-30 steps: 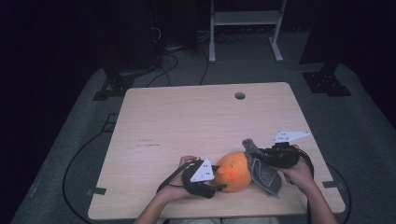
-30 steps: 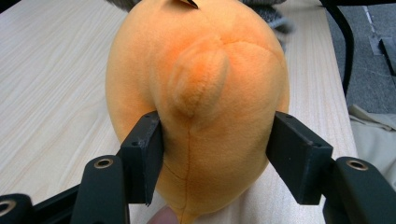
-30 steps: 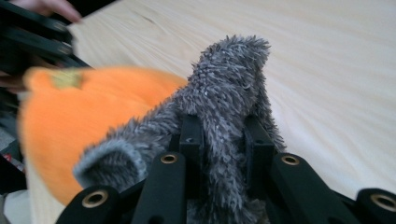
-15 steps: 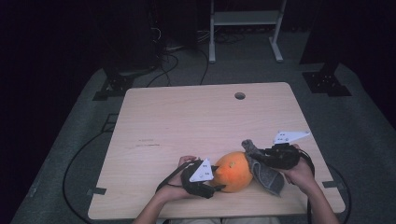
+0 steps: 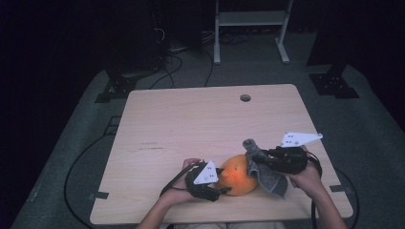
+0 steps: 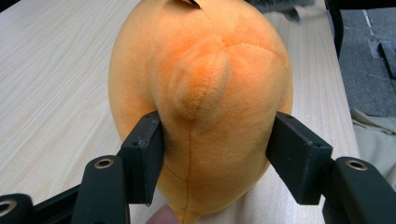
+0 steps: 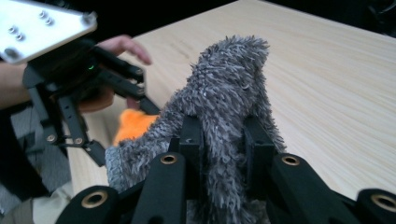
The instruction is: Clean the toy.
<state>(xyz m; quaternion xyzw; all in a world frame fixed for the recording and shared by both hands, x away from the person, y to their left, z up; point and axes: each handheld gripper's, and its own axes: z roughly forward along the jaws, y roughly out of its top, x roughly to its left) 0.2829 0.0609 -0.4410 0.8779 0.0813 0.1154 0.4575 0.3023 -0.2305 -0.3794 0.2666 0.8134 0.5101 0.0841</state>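
Right gripper (image 5: pixel 253 155) has lifted slightly, jaws pinching grey cloth (image 5: pixel 267 172) draped beside orange plush (image 5: pixel 237 175). Left gripper (image 5: pixel 217 183) unmoved, jaws clamped on plush at table's (image 5: pixel 191 119) near edge.

A pale wooden table (image 5: pixel 191 129) has a round hole (image 5: pixel 245 98) near its far edge. Beyond the table stand a white frame (image 5: pixel 249 19) and loose cables (image 5: pixel 184 59) on grey floor (image 5: pixel 372 119).

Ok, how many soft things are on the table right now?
2. An orange plush toy near the table's front edge, squeezed in the left claw; a grey fuzzy cloth beside it, pinched in the right claw, draping against the toy.
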